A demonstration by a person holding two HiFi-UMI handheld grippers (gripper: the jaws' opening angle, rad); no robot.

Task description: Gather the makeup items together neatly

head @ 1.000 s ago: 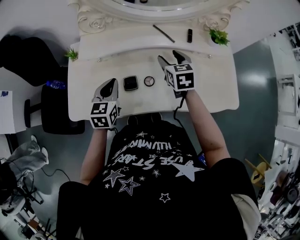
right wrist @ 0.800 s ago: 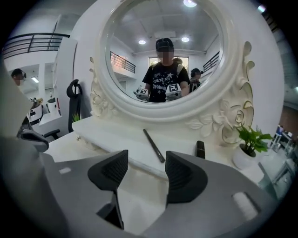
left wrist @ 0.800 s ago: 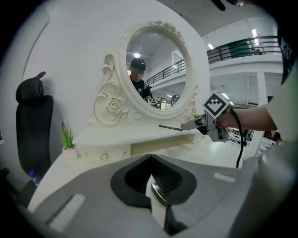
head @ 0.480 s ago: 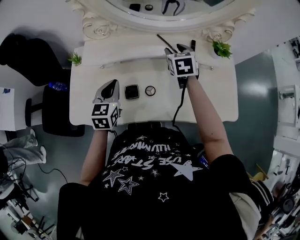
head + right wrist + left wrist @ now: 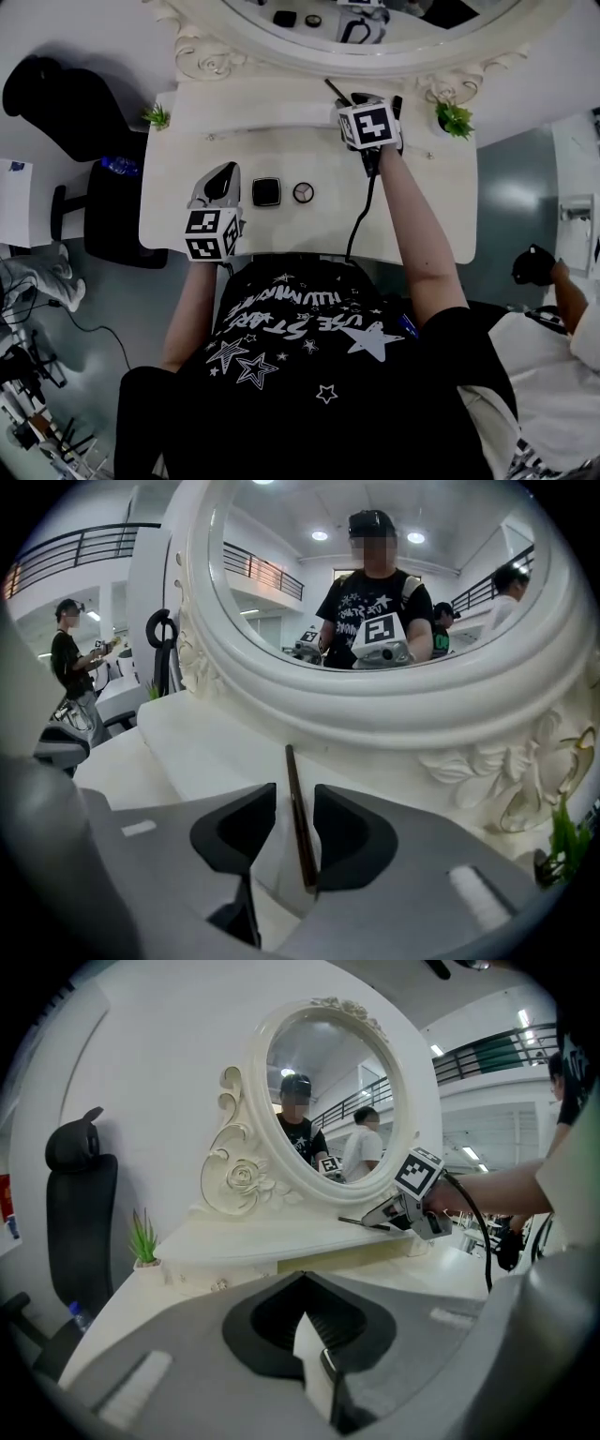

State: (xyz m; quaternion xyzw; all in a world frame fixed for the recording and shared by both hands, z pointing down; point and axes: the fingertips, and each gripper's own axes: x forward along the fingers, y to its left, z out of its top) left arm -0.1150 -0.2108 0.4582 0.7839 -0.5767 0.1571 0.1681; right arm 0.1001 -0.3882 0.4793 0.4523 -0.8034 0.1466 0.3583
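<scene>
1. Right gripper [image 5: 295,808] has moved from the table front to the shelf [image 5: 216,752]; its jaws have just been closing and now flank the pencil [image 5: 292,771], not yet clamped.
2. Left gripper [image 5: 217,180] closed, empty, beside the compacts [image 5: 266,191].
3. Pencil pick-up looks imminent.

The white dressing table [image 5: 431,206] is bare across its right half, leaving open passage from the near edge to the raised white shelf [image 5: 253,103]. In the middle, a black square compact [image 5: 266,192] and a small round compact [image 5: 303,192] sit just beside each other. The ornate white mirror frame [image 5: 216,47] closes the far side. A left green potted plant [image 5: 157,117] and a right green potted plant [image 5: 456,119] block the shelf ends, and a black tube [image 5: 397,105] sits near the right one.
</scene>
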